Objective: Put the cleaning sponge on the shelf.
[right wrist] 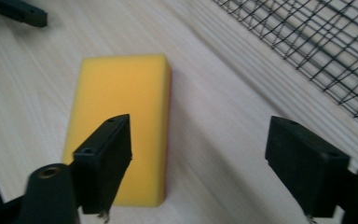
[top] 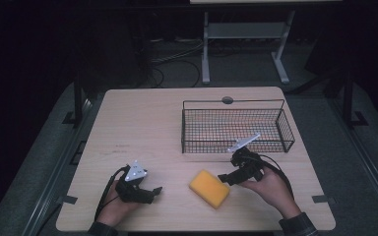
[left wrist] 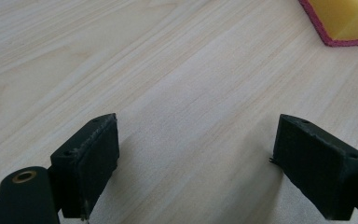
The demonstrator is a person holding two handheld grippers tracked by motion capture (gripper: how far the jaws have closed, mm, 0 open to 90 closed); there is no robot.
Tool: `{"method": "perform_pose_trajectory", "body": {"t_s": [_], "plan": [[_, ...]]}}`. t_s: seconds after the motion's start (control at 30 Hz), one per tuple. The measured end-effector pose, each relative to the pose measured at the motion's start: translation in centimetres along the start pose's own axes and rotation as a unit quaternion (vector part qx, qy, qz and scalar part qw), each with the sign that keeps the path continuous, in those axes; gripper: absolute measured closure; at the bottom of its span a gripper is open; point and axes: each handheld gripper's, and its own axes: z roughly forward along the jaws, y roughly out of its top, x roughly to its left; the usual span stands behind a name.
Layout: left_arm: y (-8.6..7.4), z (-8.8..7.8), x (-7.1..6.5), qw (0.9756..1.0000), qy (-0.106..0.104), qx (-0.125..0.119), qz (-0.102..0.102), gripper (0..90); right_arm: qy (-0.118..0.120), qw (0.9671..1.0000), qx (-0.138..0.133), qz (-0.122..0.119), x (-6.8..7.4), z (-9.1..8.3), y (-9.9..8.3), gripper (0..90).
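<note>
A yellow sponge [top: 209, 188] with a red underside lies flat on the wooden table [top: 147, 128], between the two hands. My right gripper [top: 225, 178] hovers just right of it, jaws apart and holding nothing; in the right gripper view the sponge [right wrist: 121, 121] lies below and behind the left jaw. My left gripper [top: 156, 191] rests low at the front left, open, with bare wood between its jaws [left wrist: 196, 158]. A corner of the sponge [left wrist: 345, 21] shows at the top right of the left gripper view.
A black wire basket [top: 236, 127] stands at the back right of the table, just beyond the right hand; its mesh [right wrist: 317, 42] shows in the right gripper view. A table's metal legs [top: 246, 44] and cables lie on the dark floor behind.
</note>
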Motion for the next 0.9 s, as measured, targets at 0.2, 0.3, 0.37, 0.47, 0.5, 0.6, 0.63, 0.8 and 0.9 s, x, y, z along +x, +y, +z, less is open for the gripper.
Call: {"method": "perform_pose_trajectory", "body": {"t_s": [0.2, 0.3, 0.37, 0.47, 0.5, 0.6, 0.63, 0.8, 0.9], "plan": [[0.0, 0.0, 0.0, 1.0000, 0.000, 0.001, 0.000, 13.6, -0.001, 0.9998, 0.017, -0.012, 1.0, 0.2, 0.4, 13.1], [0.0, 0.0, 0.0, 1.0000, 0.000, 0.001, 0.000, 13.6, 0.001, 0.9997, 0.022, -0.013, 1.6, 0.3, 0.7, 8.0], [0.0, 0.0, 0.0, 1.0000, 0.000, 0.001, 0.000, 13.6, -0.002, 0.9996, 0.025, -0.014, 1.9, 0.4, 0.8, 4.1], [0.0, 0.0, 0.0, 1.0000, 0.000, 0.001, 0.000, 13.6, -0.002, 0.9995, 0.029, -0.014, 2.2, 0.5, 1.0, 2.4], [0.0, 0.0, 0.0, 1.0000, 0.000, 0.001, 0.000, 13.6, -0.001, 0.9994, 0.032, -0.013, 2.4, 0.7, 1.1, 1.6], [0.0, 0.0, 0.0, 1.0000, 0.000, 0.001, -0.001, 13.6, 0.004, 0.9992, 0.038, -0.015, 2.8, 1.1, 1.3, 1.6], [0.0, 0.0, 0.0, 1.0000, 0.000, 0.000, -0.001, 13.6, 0.005, 0.9991, 0.040, -0.017, 3.0, 1.2, 1.4, 1.6], [0.0, 0.0, 0.0, 1.0000, 0.000, 0.000, -0.001, 13.6, 0.007, 0.9983, 0.052, -0.026, 3.6, 2.0, 1.7, 1.6], [0.0, 0.0, 0.0, 1.0000, 0.000, -0.001, -0.002, 13.6, 0.006, 0.9976, 0.061, -0.034, 4.0, 2.6, 1.8, 1.6]]}}
